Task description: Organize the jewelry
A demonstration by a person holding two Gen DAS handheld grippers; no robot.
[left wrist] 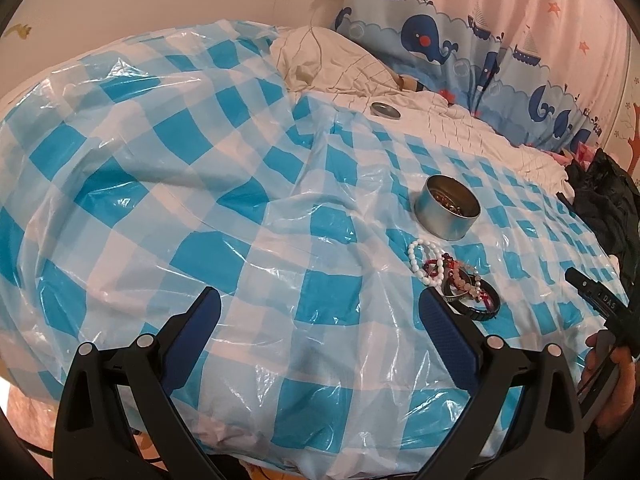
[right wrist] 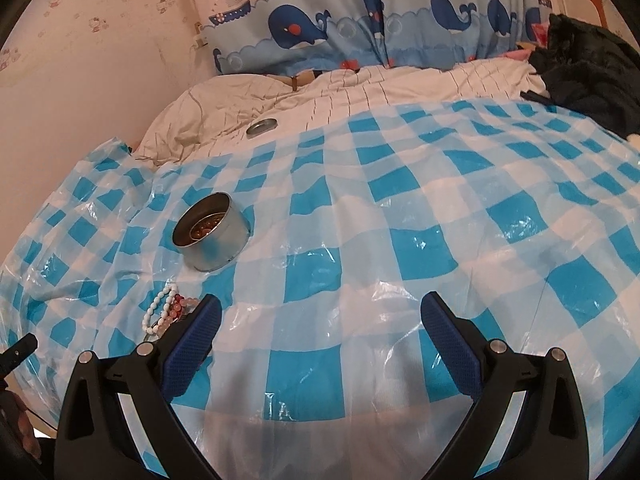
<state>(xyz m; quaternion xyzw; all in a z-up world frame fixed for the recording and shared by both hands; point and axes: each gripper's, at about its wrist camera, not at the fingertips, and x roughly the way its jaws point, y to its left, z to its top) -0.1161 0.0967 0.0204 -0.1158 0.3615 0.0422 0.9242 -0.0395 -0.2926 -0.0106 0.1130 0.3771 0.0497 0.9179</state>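
Observation:
A round metal tin [left wrist: 447, 207] stands open on the blue checked plastic sheet [left wrist: 200, 200], with brown beads inside. Just in front of it lies a pile of bracelets: a white bead bracelet [left wrist: 421, 261], red and pink bead ones [left wrist: 452, 268] and a black bangle [left wrist: 482, 304]. My left gripper [left wrist: 320, 312] is open and empty, its right finger just left of the pile. In the right wrist view the tin [right wrist: 212, 232] sits ahead to the left, and the bracelets [right wrist: 164, 312] lie beside the left finger of my open, empty right gripper [right wrist: 320, 316].
The tin's lid [left wrist: 385, 110] lies on the white quilt [left wrist: 460, 128] beyond the sheet. A whale-print curtain [right wrist: 360, 28] hangs behind the bed. Dark clothing [right wrist: 588, 76] is heaped at the right. A hand [left wrist: 612, 380] holds the other gripper at the right edge.

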